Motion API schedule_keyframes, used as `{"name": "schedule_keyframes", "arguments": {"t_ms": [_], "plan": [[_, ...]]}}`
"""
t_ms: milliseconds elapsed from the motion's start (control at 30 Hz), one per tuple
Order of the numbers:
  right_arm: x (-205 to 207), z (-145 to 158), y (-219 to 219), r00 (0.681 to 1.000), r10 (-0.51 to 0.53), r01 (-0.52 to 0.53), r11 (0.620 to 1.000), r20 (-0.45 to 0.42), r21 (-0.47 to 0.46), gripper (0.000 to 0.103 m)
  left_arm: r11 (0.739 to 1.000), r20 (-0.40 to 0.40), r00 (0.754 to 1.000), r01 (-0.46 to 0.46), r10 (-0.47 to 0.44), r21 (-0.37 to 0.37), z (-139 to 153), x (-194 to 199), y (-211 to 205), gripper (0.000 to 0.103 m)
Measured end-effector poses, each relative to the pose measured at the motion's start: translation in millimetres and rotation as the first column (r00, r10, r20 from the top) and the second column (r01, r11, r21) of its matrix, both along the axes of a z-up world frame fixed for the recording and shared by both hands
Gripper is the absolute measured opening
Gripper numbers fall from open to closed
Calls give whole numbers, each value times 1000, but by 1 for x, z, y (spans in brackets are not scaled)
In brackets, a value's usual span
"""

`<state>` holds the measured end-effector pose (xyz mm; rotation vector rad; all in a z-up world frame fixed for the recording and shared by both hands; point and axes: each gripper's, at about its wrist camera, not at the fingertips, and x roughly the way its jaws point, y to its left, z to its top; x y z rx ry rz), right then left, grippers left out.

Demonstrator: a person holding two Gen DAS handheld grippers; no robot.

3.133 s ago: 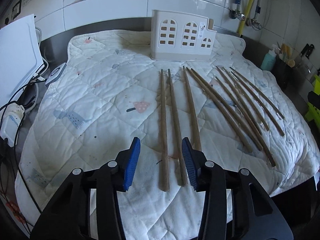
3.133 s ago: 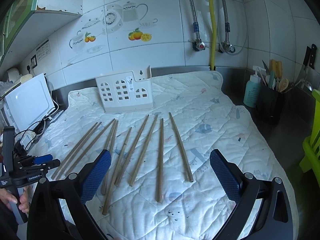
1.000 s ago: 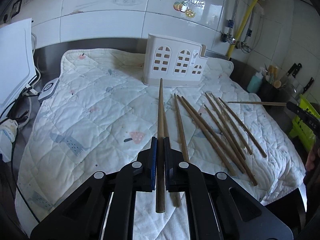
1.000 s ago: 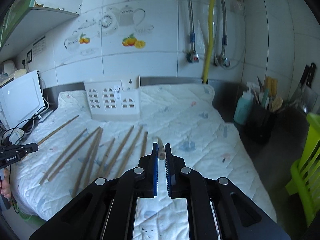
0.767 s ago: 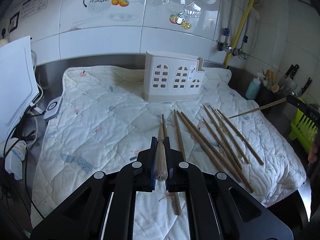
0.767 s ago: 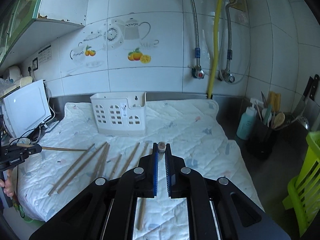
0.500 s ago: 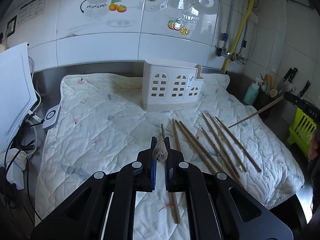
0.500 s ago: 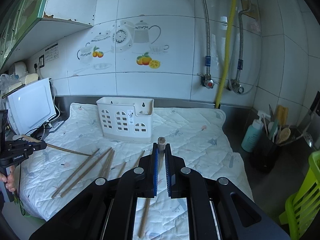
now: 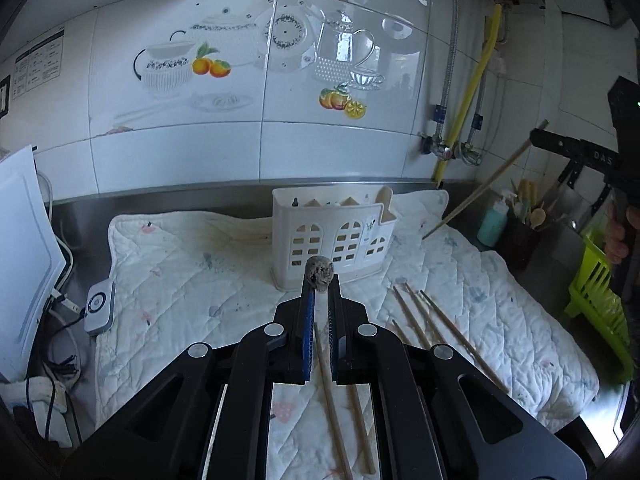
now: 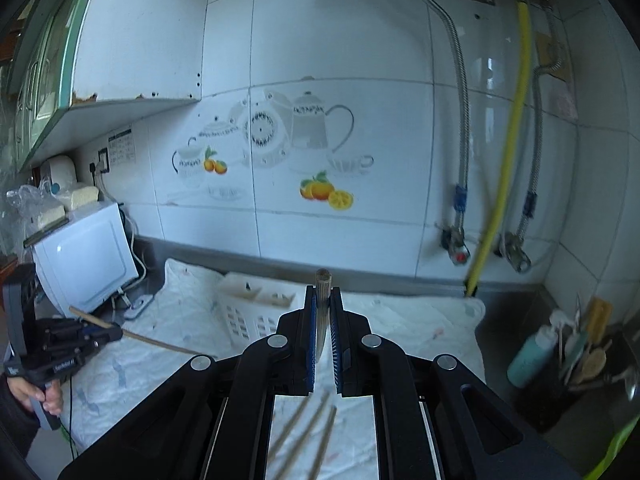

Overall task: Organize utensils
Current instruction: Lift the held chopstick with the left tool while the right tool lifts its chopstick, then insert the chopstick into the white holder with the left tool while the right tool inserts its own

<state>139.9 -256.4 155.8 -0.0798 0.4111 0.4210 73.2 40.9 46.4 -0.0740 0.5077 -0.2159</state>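
Note:
My left gripper (image 9: 319, 292) is shut on a wooden chopstick whose dark end (image 9: 319, 274) pokes up between the blue pads. It hangs above the quilted mat (image 9: 192, 280), in front of the white slotted holder (image 9: 334, 240). Several loose chopsticks (image 9: 424, 320) lie on the mat. My right gripper (image 10: 323, 300) is shut on another chopstick (image 10: 323, 278), high above the mat, with the holder (image 10: 260, 304) below and left of it. Each view shows the other gripper: the right one (image 9: 580, 152) with its slanting chopstick (image 9: 484, 188), the left one (image 10: 80, 336) with its chopstick (image 10: 160, 342).
A white appliance (image 10: 84, 264) and cables stand left of the mat, with a small grey device (image 9: 100, 306). On the right are a teal bottle (image 10: 528, 360), a black pot of utensils (image 10: 580, 364) and a green rack (image 9: 596, 300). Pipes (image 10: 500, 184) run down the tiled wall.
Both grippers, open over the mat three seconds ago, have closed on a chopstick each. Over the last second both rose, and the mat and holder dropped lower in both views.

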Motion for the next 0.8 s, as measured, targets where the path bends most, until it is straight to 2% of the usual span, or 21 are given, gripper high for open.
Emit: {"name": "schedule_keyframes", "arguments": {"t_ms": [200, 300, 433, 600, 800], "plan": [[49, 19, 29, 1000, 16, -16, 999, -6, -29, 7, 1000, 76, 997, 27, -28, 15, 40, 12, -5, 4], [75, 11, 45, 999, 9, -11, 998, -33, -68, 7, 999, 123, 992, 30, -35, 44, 63, 19, -10, 4], [104, -7, 58, 997, -6, -1, 994, -73, -107, 7, 997, 136, 990, 26, -36, 77, 80, 42, -16, 4], [125, -23, 60, 994, -12, 1, 994, -105, -105, 7, 992, 84, 996, 32, -42, 125, 81, 83, -22, 4], [140, -32, 59, 992, -10, -3, 995, -129, -102, 7, 993, -16, 999, 32, -30, 117, 74, 124, -19, 4]]}}
